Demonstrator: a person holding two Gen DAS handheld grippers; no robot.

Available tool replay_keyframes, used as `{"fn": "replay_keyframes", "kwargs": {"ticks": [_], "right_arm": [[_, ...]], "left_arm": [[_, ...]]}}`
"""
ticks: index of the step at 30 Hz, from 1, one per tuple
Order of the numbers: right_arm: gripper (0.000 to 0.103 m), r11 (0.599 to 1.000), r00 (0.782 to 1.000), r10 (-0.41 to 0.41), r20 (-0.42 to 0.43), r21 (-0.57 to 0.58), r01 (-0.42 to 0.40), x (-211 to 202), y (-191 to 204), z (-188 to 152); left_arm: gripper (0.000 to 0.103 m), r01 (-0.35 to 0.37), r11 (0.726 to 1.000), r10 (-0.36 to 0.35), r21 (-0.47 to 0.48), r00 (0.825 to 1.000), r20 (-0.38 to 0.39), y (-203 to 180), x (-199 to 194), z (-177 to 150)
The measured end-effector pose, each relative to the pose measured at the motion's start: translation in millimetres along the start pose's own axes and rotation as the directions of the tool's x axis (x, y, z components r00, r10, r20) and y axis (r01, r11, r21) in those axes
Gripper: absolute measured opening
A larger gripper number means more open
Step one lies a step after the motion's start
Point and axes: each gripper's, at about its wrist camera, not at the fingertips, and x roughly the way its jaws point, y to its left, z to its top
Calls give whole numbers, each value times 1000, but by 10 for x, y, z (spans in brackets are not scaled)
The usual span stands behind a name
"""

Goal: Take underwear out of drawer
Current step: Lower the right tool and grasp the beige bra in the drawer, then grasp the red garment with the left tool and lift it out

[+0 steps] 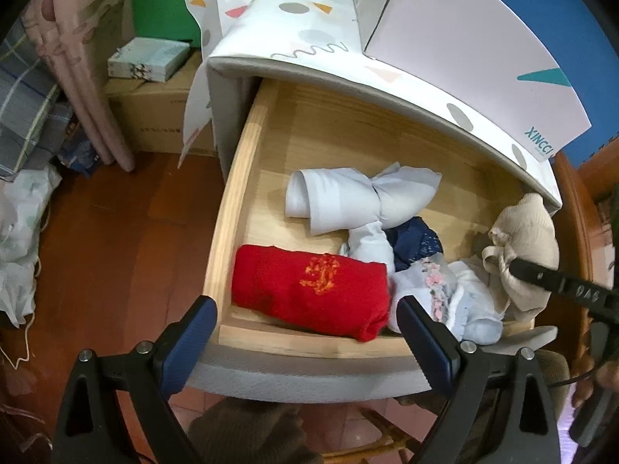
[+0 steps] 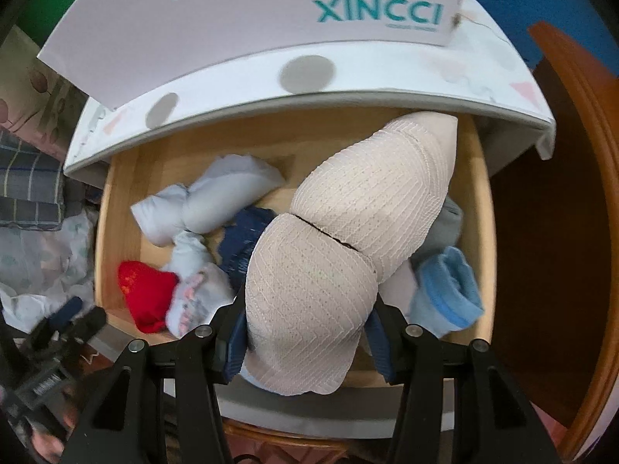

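The wooden drawer (image 1: 232,201) (image 2: 479,201) stands pulled out and holds several garments. My right gripper (image 2: 305,344) is shut on a beige textured piece of underwear (image 2: 329,270), which hangs lifted above the drawer's right side. In the left wrist view the same beige underwear (image 1: 526,228) hangs from the black right gripper (image 1: 516,268). My left gripper (image 1: 305,305) is open with nothing between its fingers, hovering over the drawer's front edge above a red folded garment (image 1: 309,290) (image 2: 143,294). Its blurred tip, the left gripper (image 2: 73,317), shows at the lower left of the right wrist view.
The drawer also holds a pale blue knotted bundle (image 1: 348,197), a navy garment (image 1: 414,243), a pale floral piece (image 1: 437,286) and a blue rolled cloth (image 2: 448,290). A XINCCI box (image 2: 271,7) overhangs the cabinet top. Cardboard boxes (image 1: 154,116) stand left and wooden furniture (image 2: 561,232) right.
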Motion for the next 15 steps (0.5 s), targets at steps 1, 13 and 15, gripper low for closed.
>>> {"fn": "replay_keyframes", "kwargs": {"ticks": [1,13,15], "right_arm": [[49,1000,1000,-11,-3,-2,11,5,-41,-14],[49,992,999,-45,18,-115,47,163,-127,-110],[49,990,999,-42,26,-136,45,205,-99,-134]], "left_arm": [[96,3,1000,-3,0,1000,-3,-10,0,11],[96,-73,995,81,71,990,-117,-313,397,78],[96,-84,995,90,44,986,-138,-318,497,119]]}}
